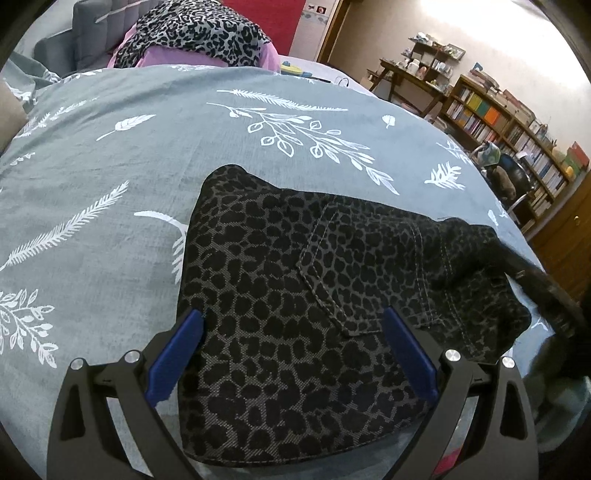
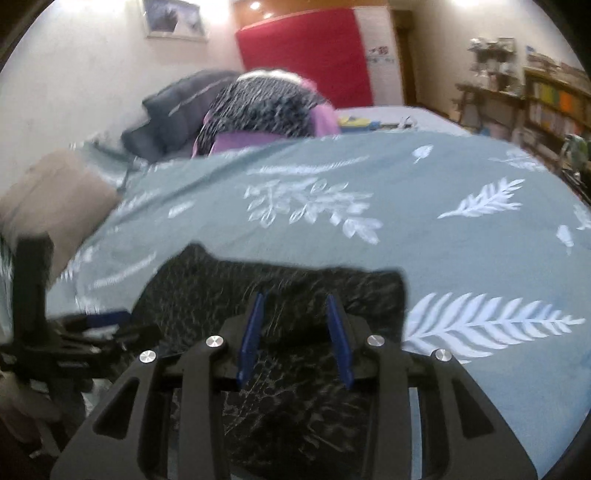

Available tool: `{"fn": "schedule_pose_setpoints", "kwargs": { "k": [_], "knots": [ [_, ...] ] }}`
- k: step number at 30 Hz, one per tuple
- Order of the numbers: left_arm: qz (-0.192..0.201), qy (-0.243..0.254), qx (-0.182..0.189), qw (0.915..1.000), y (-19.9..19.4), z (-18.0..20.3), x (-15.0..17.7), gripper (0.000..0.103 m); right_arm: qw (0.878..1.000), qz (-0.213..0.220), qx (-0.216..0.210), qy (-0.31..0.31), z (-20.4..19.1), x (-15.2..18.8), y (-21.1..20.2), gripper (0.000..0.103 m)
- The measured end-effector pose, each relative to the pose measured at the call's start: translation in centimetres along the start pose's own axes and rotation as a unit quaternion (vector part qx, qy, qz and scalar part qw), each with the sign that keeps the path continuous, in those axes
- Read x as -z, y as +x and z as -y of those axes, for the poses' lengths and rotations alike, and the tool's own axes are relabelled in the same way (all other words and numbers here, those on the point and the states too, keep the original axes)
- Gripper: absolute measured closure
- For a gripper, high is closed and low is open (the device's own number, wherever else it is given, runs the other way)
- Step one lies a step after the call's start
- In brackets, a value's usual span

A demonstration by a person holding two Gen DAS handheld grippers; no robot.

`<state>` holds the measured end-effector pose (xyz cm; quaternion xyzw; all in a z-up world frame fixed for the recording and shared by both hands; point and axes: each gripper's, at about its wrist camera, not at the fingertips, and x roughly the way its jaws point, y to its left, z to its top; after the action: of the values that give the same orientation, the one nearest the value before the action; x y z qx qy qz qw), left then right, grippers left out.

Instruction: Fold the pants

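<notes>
The pants (image 1: 295,295) are dark with a leopard print and lie folded in a compact bundle on the grey bed cover with white leaf print (image 1: 110,166). A back pocket faces up. My left gripper (image 1: 295,317) is open wide, its blue fingers (image 1: 177,354) on either side of the bundle's near part. In the right wrist view, which is blurred by motion, the pants (image 2: 207,295) lie under my right gripper (image 2: 295,299). Its jaws stand partly open with a gap between the blue fingers (image 2: 338,332), and nothing is gripped. The left gripper (image 2: 92,325) shows at the left there.
A pile of leopard-print and purple clothes (image 1: 195,33) lies at the far side of the bed by grey cushions (image 1: 92,29). A beige pillow (image 2: 55,192) sits at the left. Bookshelves (image 1: 509,125) and a desk stand to the right, beyond the bed's edge.
</notes>
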<state>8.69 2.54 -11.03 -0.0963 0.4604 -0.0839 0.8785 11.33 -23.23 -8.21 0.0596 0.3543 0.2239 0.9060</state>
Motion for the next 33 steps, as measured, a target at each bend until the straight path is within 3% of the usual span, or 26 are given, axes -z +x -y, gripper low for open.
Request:
{"fn": "schedule_pose_setpoints", "kwargs": {
  "k": [4,8,16,20,25,28,33],
  "knots": [
    [-0.004,0.004,0.002,1.0,0.3,-0.1,-0.2,0.006,0.999,-0.043,0.015,0.017,1.7,1.6,3.6,0.066],
    [-0.004,-0.001,0.01,0.9999,0.0,-0.2,-0.7,0.006,0.999,-0.032,-0.013,0.036,3.2,3.1,3.7,0.066],
    [0.005,-0.029,0.029,0.9991,0.2,-1.7,-5.9,0.006,0.999,-0.024,-0.003,0.03,2.7,3.5,3.8,0.066],
    [-0.008,-0.006,0.007,0.9999,2.0,-1.9,-8.2,0.011,0.999,-0.02,-0.003,0.029,2.6,3.7,3.8,0.065],
    [-0.053,0.024,-0.043,0.9974,5.7,-2.2,-9.7,0.02,0.999,-0.015,-0.006,0.03,2.6,4.0,3.6,0.064],
    [-0.082,0.025,-0.054,0.9949,8.1,-2.7,-9.5,0.02,0.999,-0.012,-0.009,0.031,2.6,4.1,3.6,0.063],
    [-0.093,-0.009,-0.061,0.9938,10.8,-4.7,-9.1,0.013,1.0,-0.007,-0.006,0.025,2.4,4.5,3.5,0.063]
  ]
}}
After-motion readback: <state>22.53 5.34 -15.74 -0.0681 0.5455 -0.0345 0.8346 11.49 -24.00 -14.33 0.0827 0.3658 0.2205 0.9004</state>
